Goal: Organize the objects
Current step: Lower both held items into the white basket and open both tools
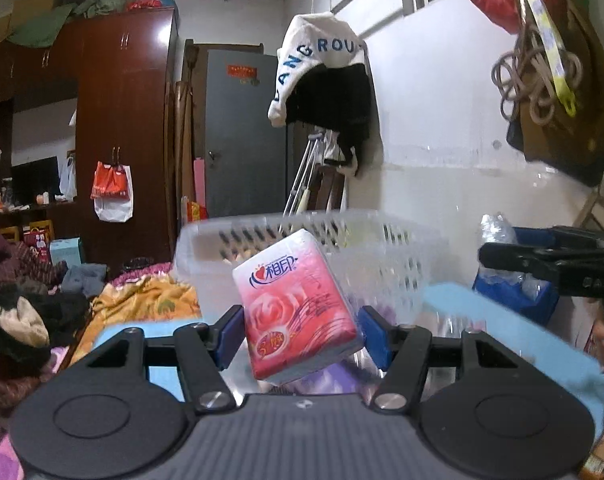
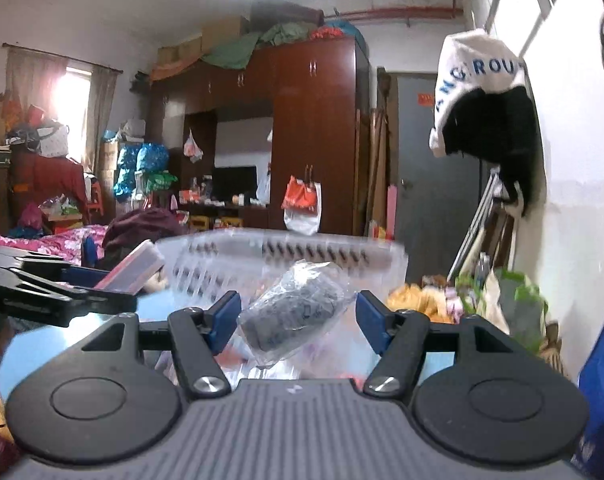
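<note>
Two tongs hover before the white basket [image 1: 302,240]: left tongs [image 1: 300,330] clamp a light, soft tissue pack [image 1: 298,304] across its sides, right tongs [image 2: 296,318] flank a crinkly, slippery plastic-wrapped bundle [image 2: 294,316], grip uncertain.

The left gripper [image 1: 300,334] is clamping a pink tissue pack [image 1: 298,308] between its blue pads [image 1: 231,336], the pack tilting toward eleven o'clock. A white plastic basket [image 1: 382,256] is sitting just behind it at twelve o'clock, blurred. The right gripper [image 1: 558,264] is showing at three o'clock. A white and black jacket [image 1: 326,76] is hanging on the wall above.
</note>
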`<state>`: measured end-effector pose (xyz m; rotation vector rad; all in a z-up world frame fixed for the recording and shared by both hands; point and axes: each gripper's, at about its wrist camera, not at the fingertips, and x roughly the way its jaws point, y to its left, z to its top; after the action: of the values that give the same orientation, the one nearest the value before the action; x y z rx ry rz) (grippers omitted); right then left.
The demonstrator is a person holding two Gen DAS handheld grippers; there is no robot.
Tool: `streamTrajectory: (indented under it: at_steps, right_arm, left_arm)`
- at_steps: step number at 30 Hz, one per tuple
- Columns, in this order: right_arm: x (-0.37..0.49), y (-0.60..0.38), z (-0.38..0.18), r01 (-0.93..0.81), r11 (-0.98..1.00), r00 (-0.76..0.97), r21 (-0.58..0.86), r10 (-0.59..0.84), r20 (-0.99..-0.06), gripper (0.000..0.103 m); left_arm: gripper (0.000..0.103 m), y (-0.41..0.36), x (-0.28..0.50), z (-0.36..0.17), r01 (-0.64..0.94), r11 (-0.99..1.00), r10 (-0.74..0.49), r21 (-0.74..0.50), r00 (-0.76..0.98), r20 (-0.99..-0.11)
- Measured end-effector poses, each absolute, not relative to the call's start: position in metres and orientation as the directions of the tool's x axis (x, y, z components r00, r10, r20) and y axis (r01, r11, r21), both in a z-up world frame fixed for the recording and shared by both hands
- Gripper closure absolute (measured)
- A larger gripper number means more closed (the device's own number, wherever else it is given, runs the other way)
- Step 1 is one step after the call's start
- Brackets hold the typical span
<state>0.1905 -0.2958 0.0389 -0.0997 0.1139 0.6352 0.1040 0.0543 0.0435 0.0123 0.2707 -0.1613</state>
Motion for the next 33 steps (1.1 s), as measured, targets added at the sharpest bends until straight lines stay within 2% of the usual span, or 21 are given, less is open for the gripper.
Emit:
streamTrajectory:
  at_steps: [7, 14, 20, 22, 23, 24, 25, 27, 30, 33]
  right_arm:
    - [0.247, -0.265, 0.075, -0.593, 0.804, 0.801, -0.055, 0.581, -0.147, 0.037]
    - [0.275, -0.234, 0.064, -0.584, 0.805, 0.803, -0.105, 0.555, -0.215, 0.037]
    - [0.278, -0.229, 0.052, -0.586, 0.799, 0.801, -0.130, 0.549, -0.237, 0.037]
    - [0.279, -0.230, 0.051, -0.585, 0.800, 0.803, -0.132, 0.547, -0.236, 0.036]
    - [0.279, -0.230, 0.051, -0.584, 0.799, 0.804, -0.140, 0.547, -0.232, 0.035]
    - [0.278, -0.231, 0.050, -0.583, 0.800, 0.806, -0.144, 0.547, -0.224, 0.029]
    - [0.277, -0.232, 0.051, -0.582, 0.801, 0.808, -0.142, 0.548, -0.218, 0.013]
    - [0.268, -0.239, 0.054, -0.570, 0.811, 0.818, -0.128, 0.546, -0.181, 0.002]
    - [0.249, -0.257, 0.056, -0.575, 0.814, 0.814, -0.088, 0.556, -0.170, 0.002]
    - [0.222, -0.284, 0.047, -0.560, 0.828, 0.819, -0.027, 0.549, -0.164, 0.000]
  left_arm:
    - [0.038, 0.060, 0.170, 0.095, 0.127, 0.992, -0.120, 0.003, 0.948, -0.294]
    - [0.038, 0.060, 0.221, 0.087, 0.115, 0.993, -0.107, 0.000, 0.922, -0.372]
    - [0.038, 0.055, 0.230, 0.080, 0.121, 0.993, -0.107, 0.011, 0.917, -0.384]
    - [0.036, 0.052, 0.230, 0.081, 0.115, 0.993, -0.096, 0.032, 0.931, -0.353]
    - [0.024, 0.050, 0.229, 0.080, 0.103, 0.993, -0.081, 0.051, 0.942, -0.325]
    - [0.007, 0.048, 0.227, 0.080, 0.091, 0.993, -0.065, 0.071, 0.949, -0.307]
    - [0.004, 0.047, 0.224, 0.080, 0.085, 0.993, -0.056, 0.086, 0.953, -0.297]
    - [0.004, 0.047, 0.214, 0.082, 0.089, 0.992, -0.060, 0.088, 0.955, -0.290]
    - [0.005, 0.055, 0.184, 0.083, 0.110, 0.993, -0.093, 0.050, 0.960, -0.263]
    - [0.005, 0.064, 0.148, 0.070, 0.111, 0.994, -0.104, 0.009, 0.954, -0.281]
